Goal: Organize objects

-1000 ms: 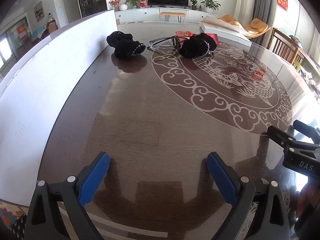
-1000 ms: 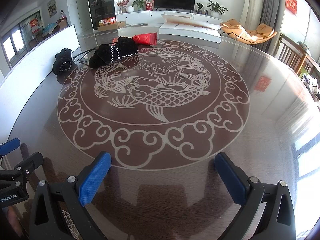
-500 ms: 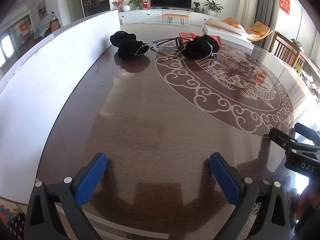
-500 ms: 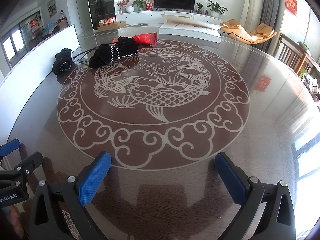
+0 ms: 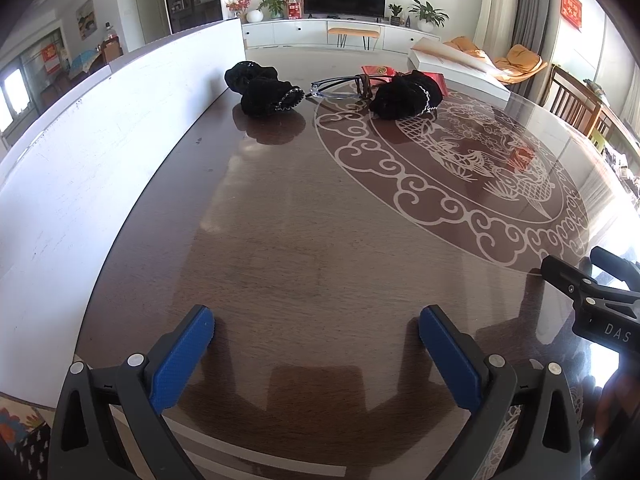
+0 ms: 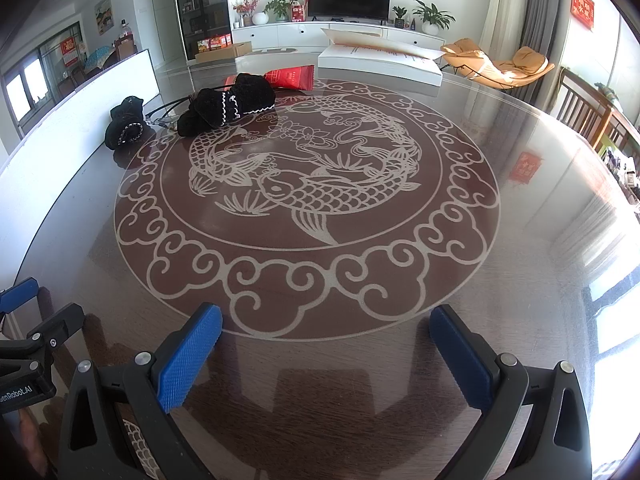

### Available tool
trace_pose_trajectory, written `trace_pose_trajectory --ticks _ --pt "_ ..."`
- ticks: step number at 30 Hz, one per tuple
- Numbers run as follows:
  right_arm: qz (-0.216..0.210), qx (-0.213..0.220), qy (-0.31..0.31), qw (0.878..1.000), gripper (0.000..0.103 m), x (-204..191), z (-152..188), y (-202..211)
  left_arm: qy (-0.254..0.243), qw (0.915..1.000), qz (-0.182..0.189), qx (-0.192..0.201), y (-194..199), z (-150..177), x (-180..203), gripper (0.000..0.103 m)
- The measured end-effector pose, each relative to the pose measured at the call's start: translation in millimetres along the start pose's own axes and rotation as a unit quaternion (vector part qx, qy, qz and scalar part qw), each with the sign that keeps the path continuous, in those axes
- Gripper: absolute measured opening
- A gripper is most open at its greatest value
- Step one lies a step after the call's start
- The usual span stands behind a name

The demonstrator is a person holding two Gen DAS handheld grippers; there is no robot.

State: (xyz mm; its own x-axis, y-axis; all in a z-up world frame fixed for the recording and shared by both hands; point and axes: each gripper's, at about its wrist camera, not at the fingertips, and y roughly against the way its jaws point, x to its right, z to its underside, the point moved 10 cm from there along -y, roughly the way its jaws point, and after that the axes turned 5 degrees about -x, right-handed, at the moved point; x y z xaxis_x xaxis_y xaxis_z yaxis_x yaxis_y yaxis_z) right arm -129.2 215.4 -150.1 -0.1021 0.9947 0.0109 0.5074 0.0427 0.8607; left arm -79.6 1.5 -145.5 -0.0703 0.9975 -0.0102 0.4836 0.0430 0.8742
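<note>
A: What is around, from big to small?
B: A round dark table with a pale fish pattern, a white board standing along its left edge, and a white box on the far side. Nothing stands between the grippers and the far things.
A: And the things to organize?
B: At the far edge: one black fabric bundle near the board, another with white trim, glasses between them, a red packet behind.
A: The grippers?
B: The left gripper and the right gripper both have jaws wide apart and hold nothing.
A: Any change?
B: The left one has moved forward; the bundles look nearer. The right one has stayed.
</note>
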Motion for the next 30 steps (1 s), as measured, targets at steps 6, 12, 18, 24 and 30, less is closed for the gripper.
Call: trace_pose_trajectory --ticks 6,12,18,24,30 --pt "0.0 0.0 0.0 1.0 0.103 0.0 0.0 0.0 0.018 0.9998 -0.009 0.001 -0.9 -0.6 -10.0 0.103" --pt "-0.002 -0.005 0.002 1.0 0.103 -1.3 -1.8 -1.4 0.026 0.9996 -0.014 0.003 -2.1 -1.6 -14.1 0.103" --pt "-0.064 -0.007 0.004 0.998 0.103 -33.0 -60.3 -5.2 0.028 0.9995 -0.014 0.004 -2.6 -2.2 -14.7 0.103" --pt "-0.076 -0.005 0.019 0.997 0.101 -85.3 -163.1 -29.4 0.028 0.9995 -0.014 0.005 -2.6 -1.5 -14.9 0.103" --pt "-0.079 -0.052 -0.05 0.994 0.093 -103.0 -207.2 -80.7 0.028 0.9995 -0.015 0.005 -3.3 -1.8 -15.5 0.103"
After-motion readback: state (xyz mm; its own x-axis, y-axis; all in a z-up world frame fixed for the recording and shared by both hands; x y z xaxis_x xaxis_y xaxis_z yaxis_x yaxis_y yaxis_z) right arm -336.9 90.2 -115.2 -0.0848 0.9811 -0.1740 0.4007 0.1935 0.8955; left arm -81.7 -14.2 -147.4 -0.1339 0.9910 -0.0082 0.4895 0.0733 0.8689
